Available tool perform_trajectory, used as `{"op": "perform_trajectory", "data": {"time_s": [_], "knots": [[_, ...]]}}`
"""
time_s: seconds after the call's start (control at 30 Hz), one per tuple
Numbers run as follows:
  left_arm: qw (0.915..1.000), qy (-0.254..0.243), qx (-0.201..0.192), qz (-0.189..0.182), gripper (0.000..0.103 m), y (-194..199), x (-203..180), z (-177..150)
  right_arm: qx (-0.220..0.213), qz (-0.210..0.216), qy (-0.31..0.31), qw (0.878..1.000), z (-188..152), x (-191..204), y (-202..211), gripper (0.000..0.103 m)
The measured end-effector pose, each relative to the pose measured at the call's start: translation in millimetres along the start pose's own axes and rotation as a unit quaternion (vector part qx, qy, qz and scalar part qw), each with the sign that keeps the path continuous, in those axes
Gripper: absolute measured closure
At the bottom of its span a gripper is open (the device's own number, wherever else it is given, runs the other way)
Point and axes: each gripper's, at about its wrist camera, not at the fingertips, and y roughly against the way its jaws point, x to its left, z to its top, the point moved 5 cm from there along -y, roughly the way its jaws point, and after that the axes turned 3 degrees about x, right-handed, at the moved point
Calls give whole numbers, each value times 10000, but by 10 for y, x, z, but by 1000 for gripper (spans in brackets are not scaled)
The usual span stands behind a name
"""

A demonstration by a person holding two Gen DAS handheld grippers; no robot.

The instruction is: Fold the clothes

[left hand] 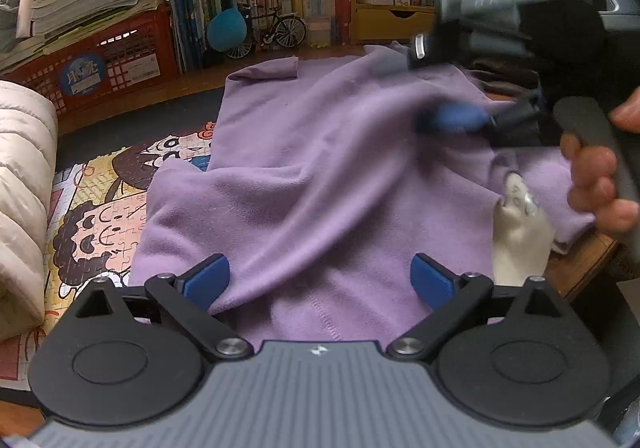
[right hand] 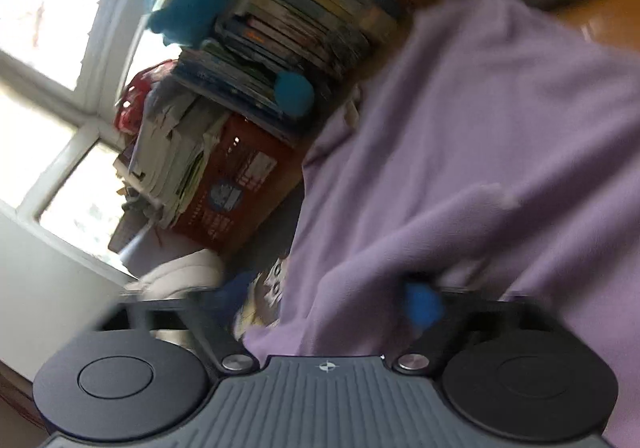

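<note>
My left gripper (left hand: 320, 280) points downward with its blue pads spread wide, while my right gripper (left hand: 452, 119), blurred and rolled sideways in my bare hand (left hand: 596, 184), is pinched nearly closed.

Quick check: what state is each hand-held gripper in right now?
Left hand-held gripper: open, purple fleece garment lying between its pads.
Right hand-held gripper: shut on the purple fleece garment.

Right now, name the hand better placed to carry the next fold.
Probably right: its tongs look pinched on a fold of the purple garment, while the left tongs stand open over the near hem, gripping nothing.
</note>
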Motion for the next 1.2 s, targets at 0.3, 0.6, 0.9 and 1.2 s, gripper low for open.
{"op": "perform_trajectory", "data": {"time_s": [0.3, 0.6, 0.9, 1.2], "knots": [[10000, -24, -30, -52, 4, 14, 26, -12, 134, -691, 580, 9958, 44, -117, -9, 59], [10000, -27, -46, -71, 2, 2, 20, 5, -1501, -1949, 1206, 9617, 123, -129, 312, 0], [10000, -35, -38, -70, 0, 0, -4, 14, 216, -751, 1581, 9843, -7, -62, -140, 88], [9999, -70, 1, -92, 1, 72, -41, 58, -610, 575, 2067, 9748, 398, 525, 652, 89]]}}
